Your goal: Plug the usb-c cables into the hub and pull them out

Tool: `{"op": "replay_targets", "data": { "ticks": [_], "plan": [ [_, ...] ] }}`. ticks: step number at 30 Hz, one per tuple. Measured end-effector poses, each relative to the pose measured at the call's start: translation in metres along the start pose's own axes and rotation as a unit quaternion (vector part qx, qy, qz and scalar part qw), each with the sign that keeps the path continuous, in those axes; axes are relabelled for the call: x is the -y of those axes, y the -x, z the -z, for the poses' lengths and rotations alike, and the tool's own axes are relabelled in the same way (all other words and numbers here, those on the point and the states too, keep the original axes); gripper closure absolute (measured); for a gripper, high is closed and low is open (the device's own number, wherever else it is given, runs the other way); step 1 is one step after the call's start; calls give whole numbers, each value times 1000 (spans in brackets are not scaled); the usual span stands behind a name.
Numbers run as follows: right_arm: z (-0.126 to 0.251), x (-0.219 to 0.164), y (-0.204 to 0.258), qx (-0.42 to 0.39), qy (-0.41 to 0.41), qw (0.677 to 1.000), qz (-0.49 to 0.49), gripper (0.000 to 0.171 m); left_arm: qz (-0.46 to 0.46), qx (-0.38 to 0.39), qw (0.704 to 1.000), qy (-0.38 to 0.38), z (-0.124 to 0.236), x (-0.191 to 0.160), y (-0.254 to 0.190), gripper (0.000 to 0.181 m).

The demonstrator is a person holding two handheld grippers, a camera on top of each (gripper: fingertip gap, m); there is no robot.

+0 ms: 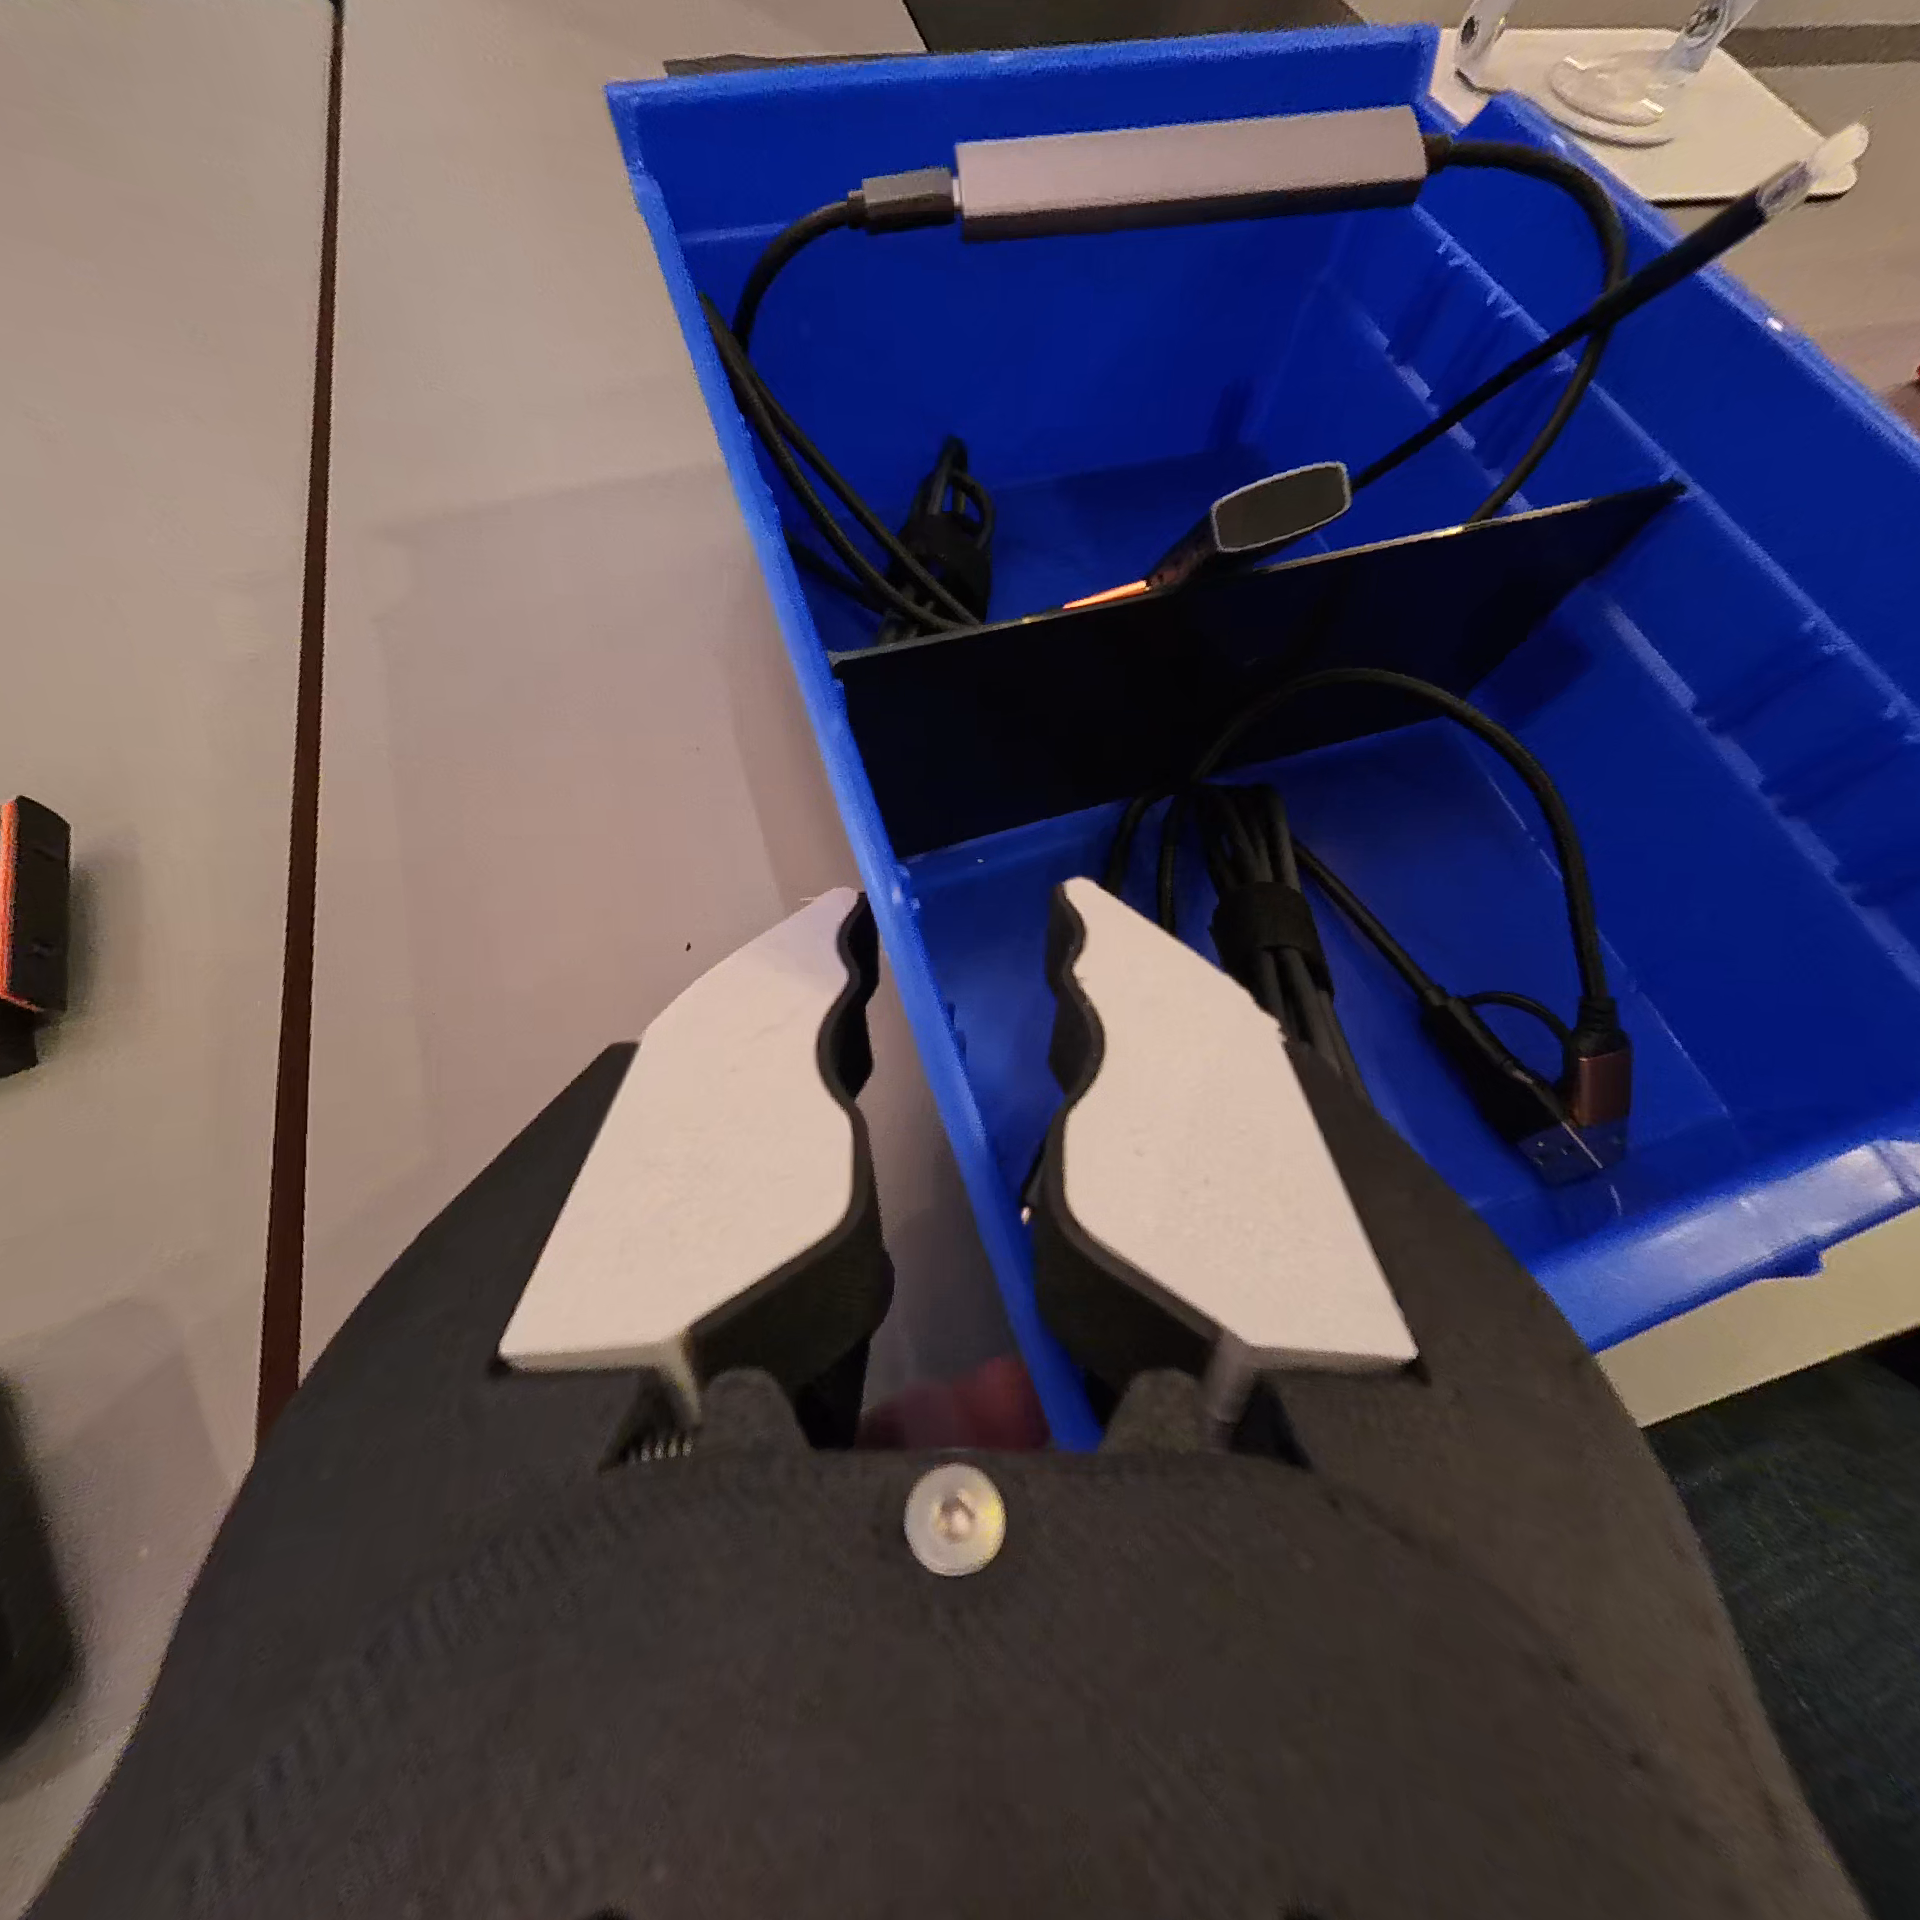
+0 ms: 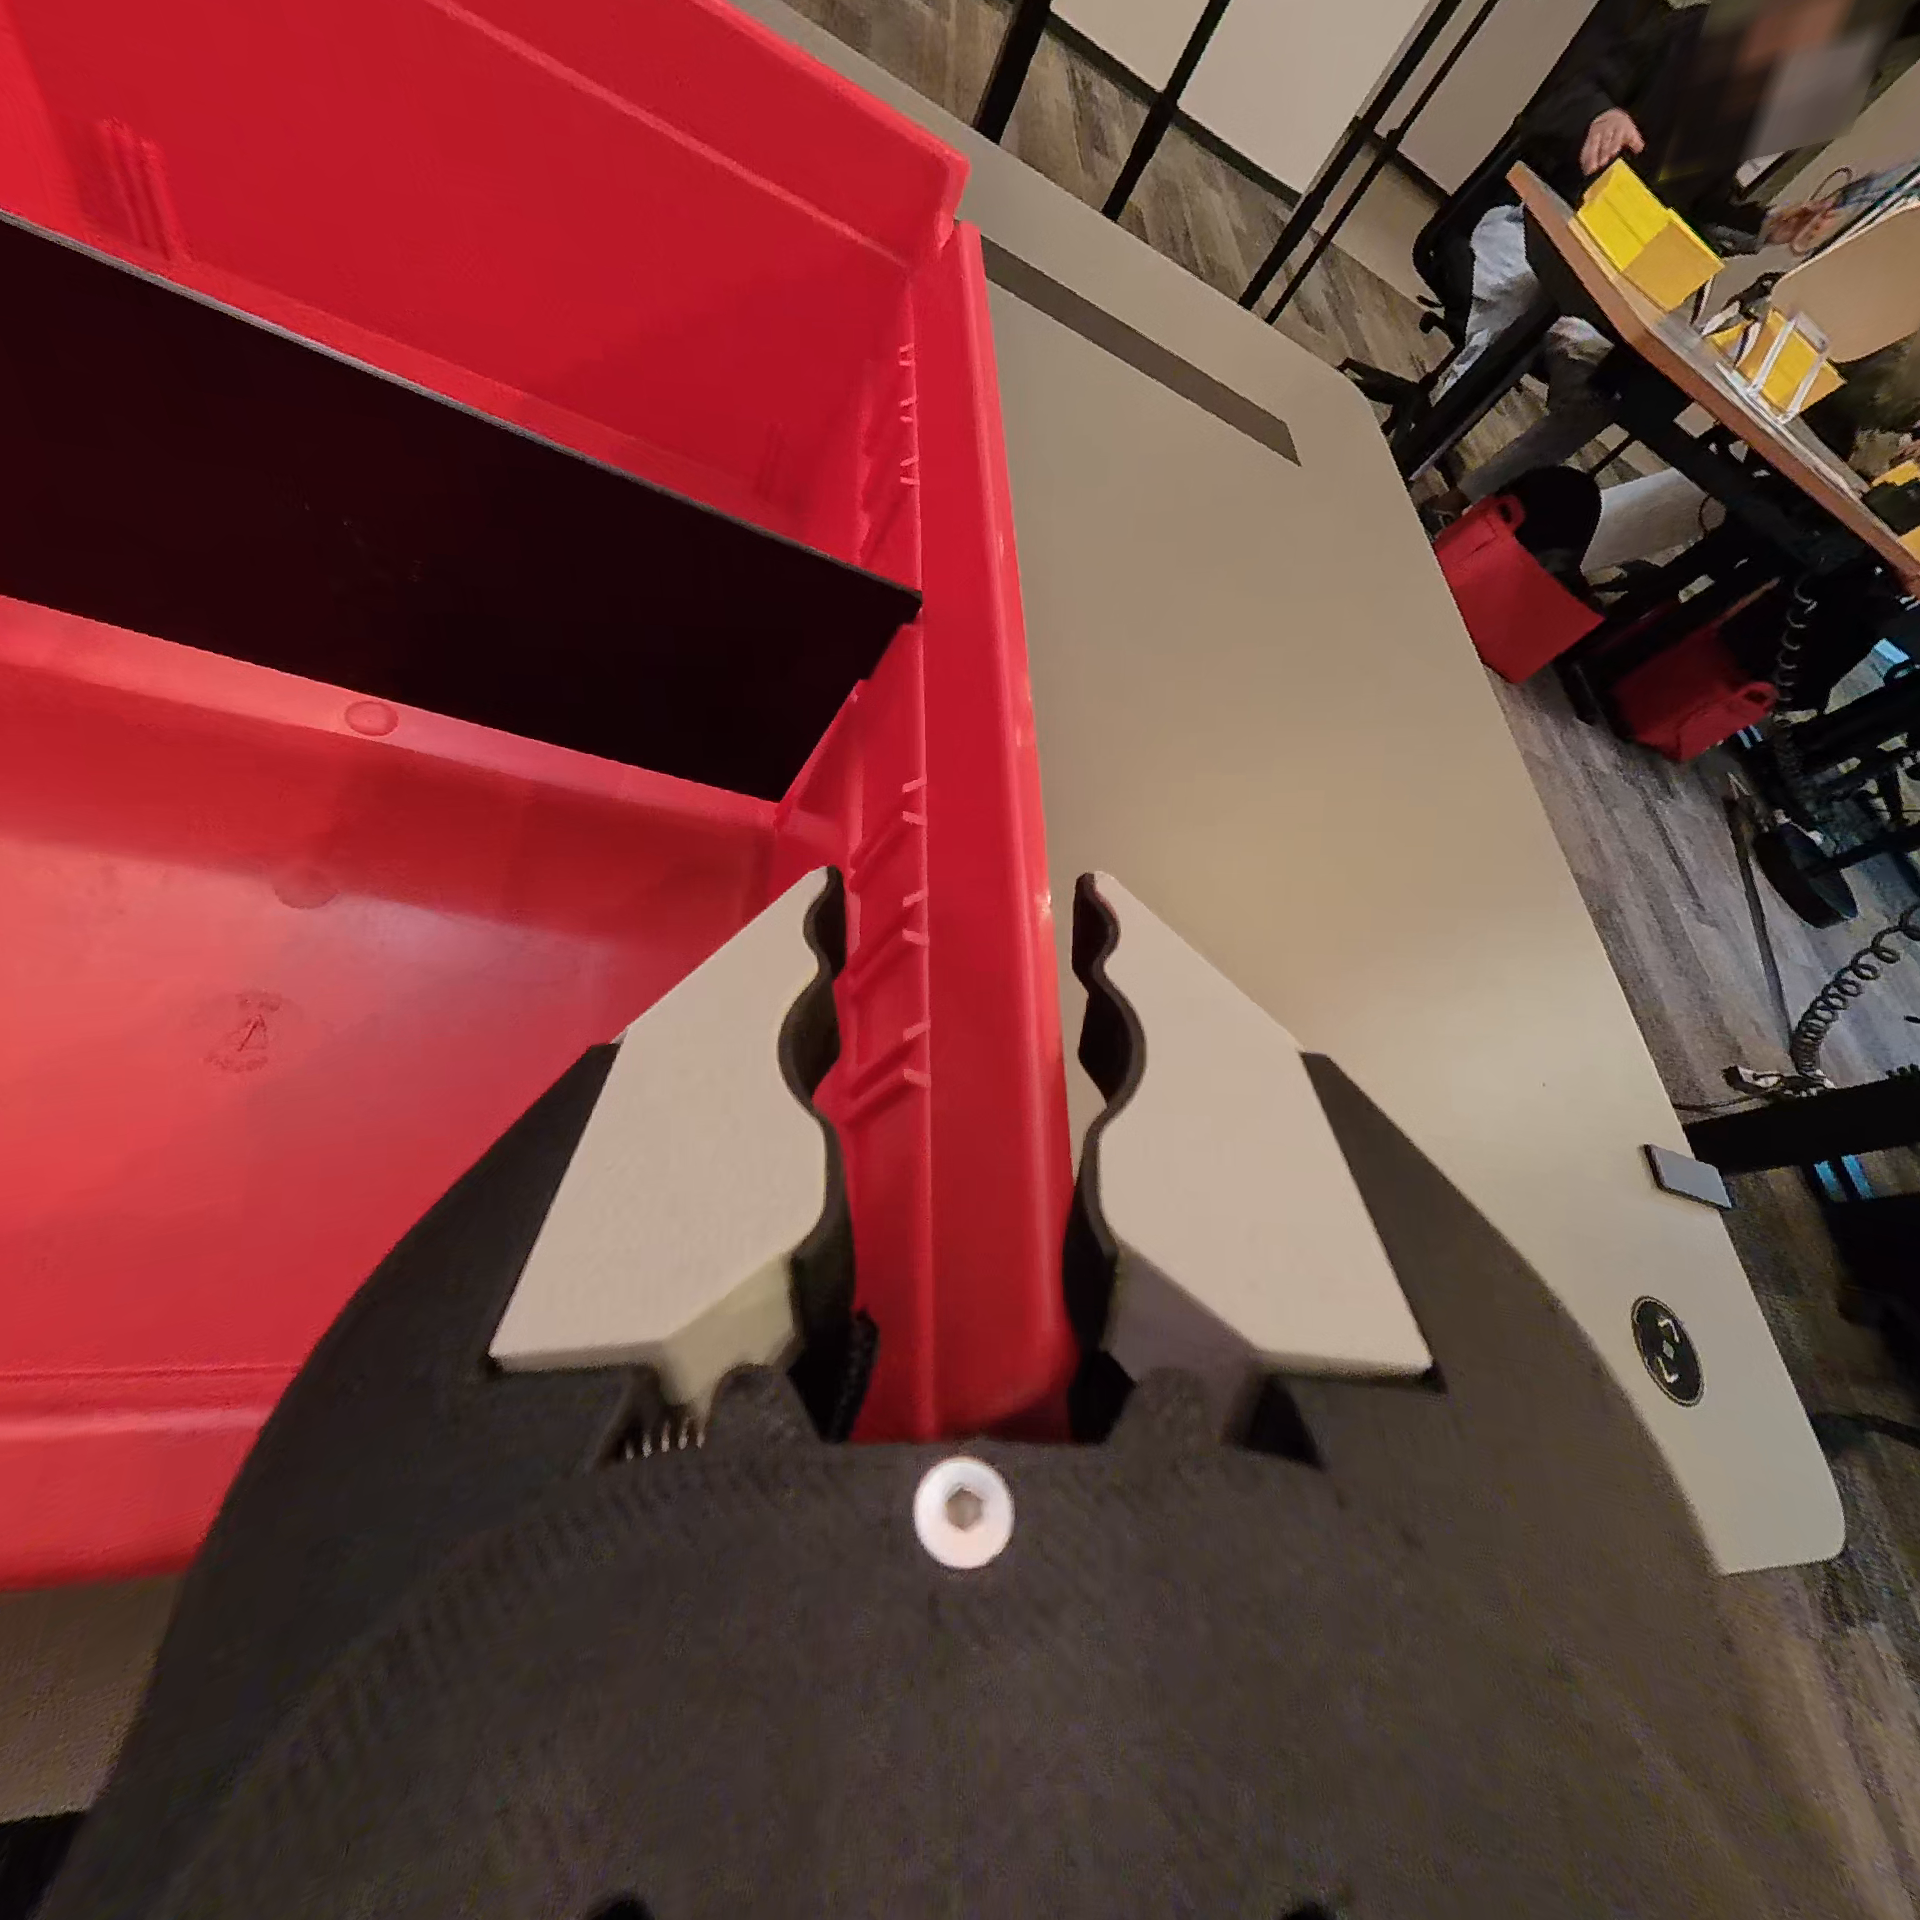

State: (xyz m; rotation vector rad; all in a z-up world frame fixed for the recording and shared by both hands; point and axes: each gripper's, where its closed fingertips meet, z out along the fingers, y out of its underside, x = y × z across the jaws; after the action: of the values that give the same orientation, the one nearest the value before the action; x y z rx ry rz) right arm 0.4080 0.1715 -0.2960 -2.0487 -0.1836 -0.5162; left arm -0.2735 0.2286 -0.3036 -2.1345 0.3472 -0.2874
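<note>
Left hand-held gripper (image 1: 961, 914) is straddling the blue bin's (image 1: 1766, 1236) left wall, released; grey USB hub (image 1: 1184, 187) is lying at its far end. Right hand-held gripper (image 2: 956, 904), released, is straddling the red bin's (image 2: 987, 727) wall.

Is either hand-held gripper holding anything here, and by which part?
Nothing is held. The left hand-held gripper is open astride the blue plastic bin's side wall; the right hand-held gripper is open astride the red plastic bin's rim.

Blue bin (image 1: 1766, 582) — grey hub (image 1: 1184, 177) — red bin (image 2: 416, 312)
</note>
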Motion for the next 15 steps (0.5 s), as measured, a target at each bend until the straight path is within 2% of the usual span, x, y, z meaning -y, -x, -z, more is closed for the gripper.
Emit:
{"op": "replay_targets", "data": {
  "ticks": [5,15],
  "plan": [
    [0,-4,-6,-6,6,1000,-8,130,-5,3,1000,-1,2,-1,6,158],
    [-1,-13,-23,-21,18,999,-24,130,-7,0,1000,-1,1,0,9,159]
  ]
}}
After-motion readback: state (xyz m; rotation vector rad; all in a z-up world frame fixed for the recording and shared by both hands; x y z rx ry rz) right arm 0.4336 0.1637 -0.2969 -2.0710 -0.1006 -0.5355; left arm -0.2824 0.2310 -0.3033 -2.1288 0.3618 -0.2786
